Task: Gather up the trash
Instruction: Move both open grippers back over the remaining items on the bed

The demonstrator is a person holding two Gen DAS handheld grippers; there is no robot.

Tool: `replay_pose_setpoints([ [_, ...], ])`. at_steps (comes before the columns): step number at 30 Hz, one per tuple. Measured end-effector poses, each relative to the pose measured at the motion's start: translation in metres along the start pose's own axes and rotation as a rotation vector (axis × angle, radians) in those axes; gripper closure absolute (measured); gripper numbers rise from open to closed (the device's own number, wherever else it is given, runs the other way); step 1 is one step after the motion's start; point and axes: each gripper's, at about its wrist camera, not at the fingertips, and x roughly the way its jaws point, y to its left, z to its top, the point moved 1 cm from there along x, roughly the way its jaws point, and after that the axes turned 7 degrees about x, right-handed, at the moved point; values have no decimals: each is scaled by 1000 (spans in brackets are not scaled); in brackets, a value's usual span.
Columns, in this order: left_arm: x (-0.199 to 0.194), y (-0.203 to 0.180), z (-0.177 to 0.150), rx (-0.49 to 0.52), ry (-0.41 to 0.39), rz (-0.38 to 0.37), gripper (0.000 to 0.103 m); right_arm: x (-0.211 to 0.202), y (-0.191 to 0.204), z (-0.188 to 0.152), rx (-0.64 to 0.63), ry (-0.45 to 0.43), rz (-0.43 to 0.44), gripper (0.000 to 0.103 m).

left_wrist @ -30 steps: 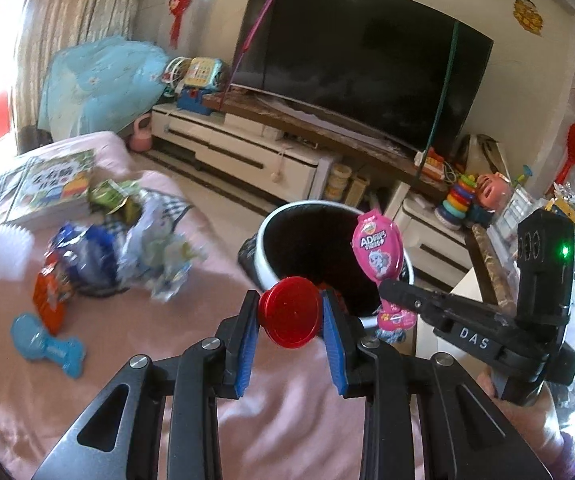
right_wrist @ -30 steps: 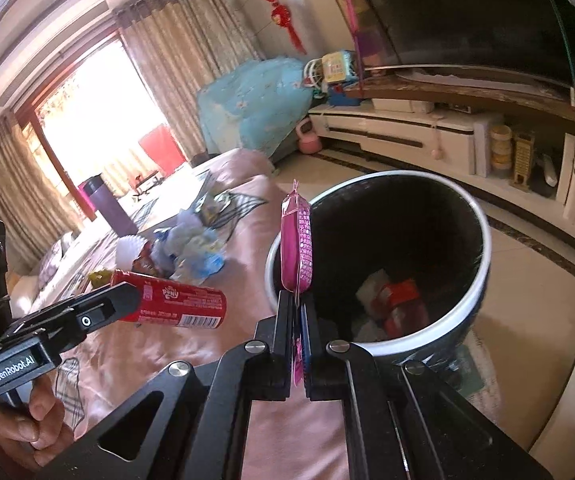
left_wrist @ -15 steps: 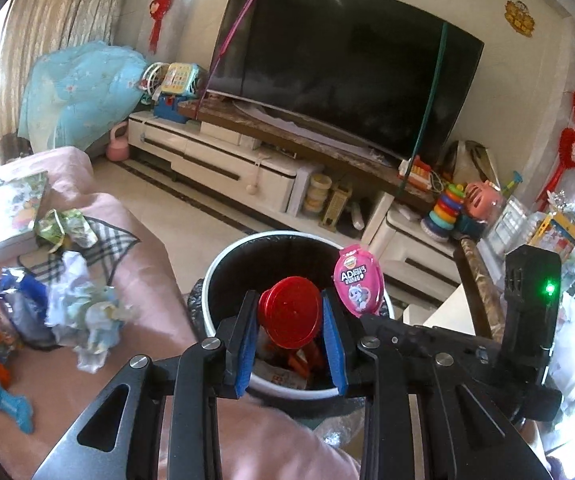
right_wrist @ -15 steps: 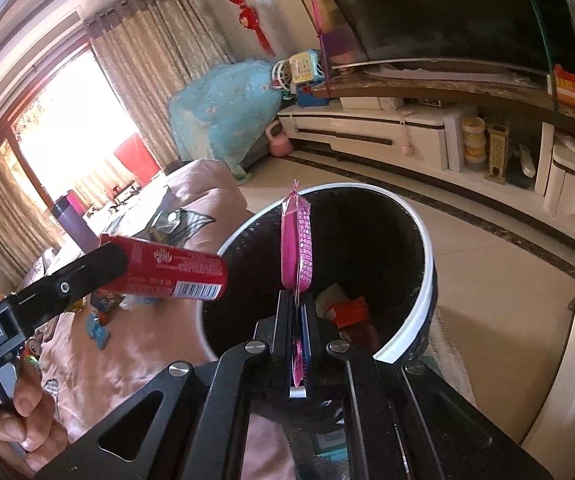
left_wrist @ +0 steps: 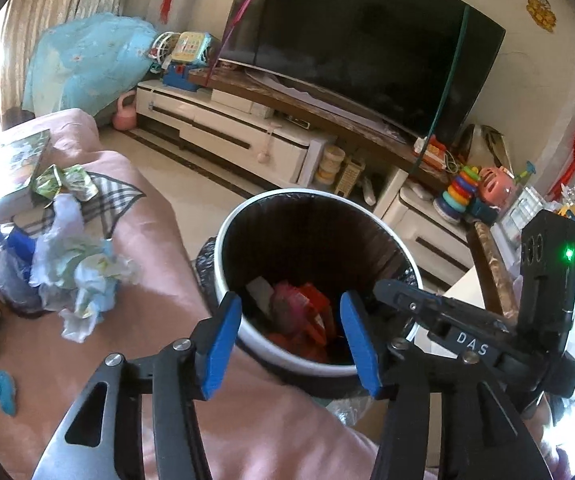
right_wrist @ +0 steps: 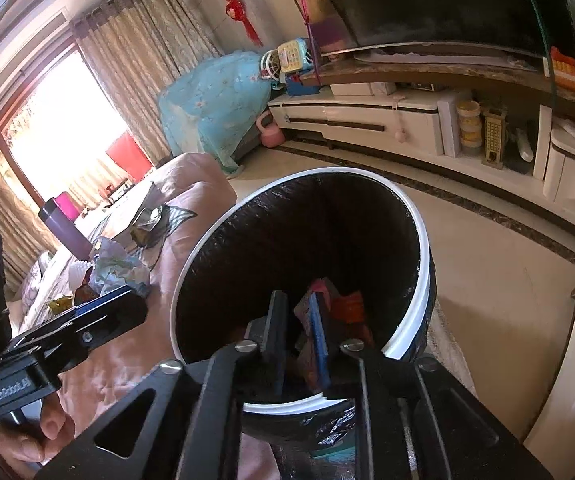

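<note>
Both grippers are hovering over the round white-rimmed bin with its black liner. The left gripper is spreading its blue-padded jaws wide with nothing between them. The right gripper is also hanging over the bin's mouth, jaws parted and gripping nothing. Red and pink wrappers are lying at the bin's bottom. Just left of the bin, crumpled white and blue paper trash is sitting on the pink blanket.
</note>
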Motion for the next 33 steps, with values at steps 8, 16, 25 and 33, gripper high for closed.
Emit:
replay_pose_setpoints([
  [8, -22, 9, -23, -43, 17, 37, 42, -5, 12, -5, -3, -10, 38, 51],
  [16, -61, 31, -59, -110, 20, 105, 36, -7, 49, -21, -38, -11, 96, 22],
  [25, -111, 55, -97, -213, 6, 176, 34, 6, 89, -49, -79, 37, 144, 18],
  [33, -142, 73, -119, -286, 4, 222, 33, 18, 124, -62, -138, 65, 167, 18],
])
